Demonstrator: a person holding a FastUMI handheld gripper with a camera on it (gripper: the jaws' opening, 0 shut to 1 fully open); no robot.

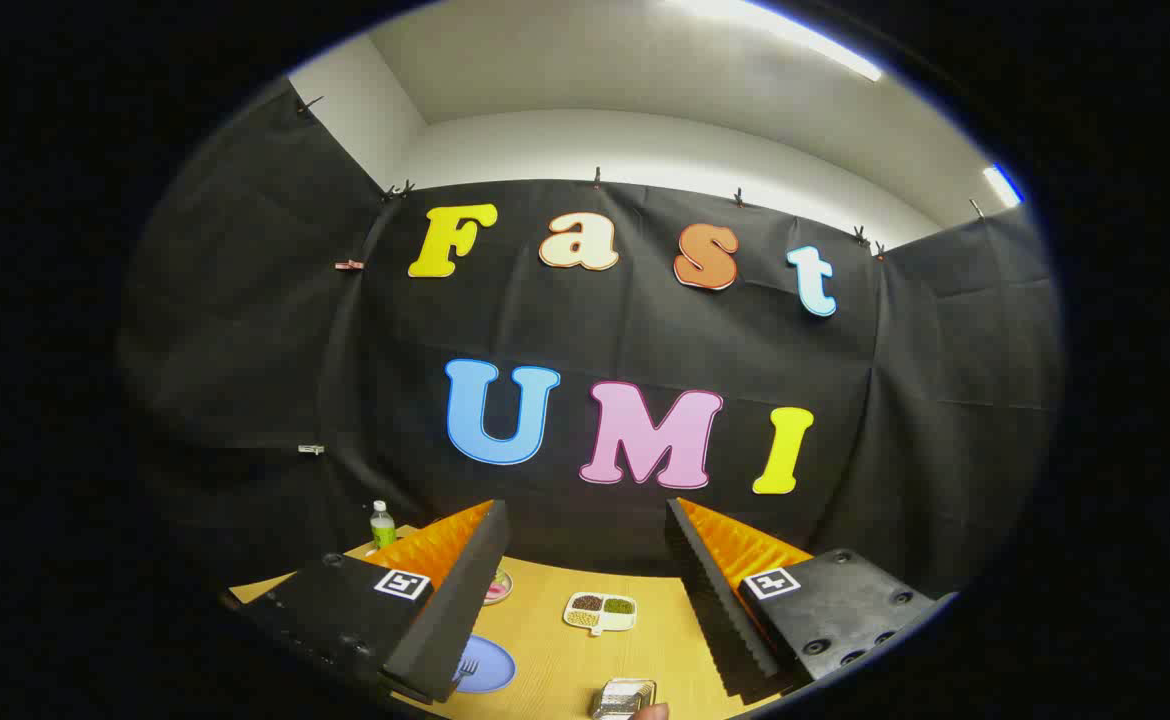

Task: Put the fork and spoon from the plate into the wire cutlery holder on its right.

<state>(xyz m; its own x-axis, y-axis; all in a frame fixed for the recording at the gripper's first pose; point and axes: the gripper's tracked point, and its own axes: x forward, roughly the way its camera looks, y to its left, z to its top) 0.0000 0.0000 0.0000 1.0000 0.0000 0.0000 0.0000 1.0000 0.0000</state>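
The gripper (585,610) hovers wide open and empty; the fork (466,667) lies on the blue plate (490,668) at seven o'clock, nothing moved yet.

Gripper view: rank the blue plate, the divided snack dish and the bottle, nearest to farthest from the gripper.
The gripper is open, holding nothing.
1. Blue plate, fork on it, beside the left finger.
2. Divided snack dish, ahead between the fingers.
3. Bottle, far left by the booth wall.

Wooden table (555,655): blue plate (490,667), divided dish (600,611), bottle (382,524).
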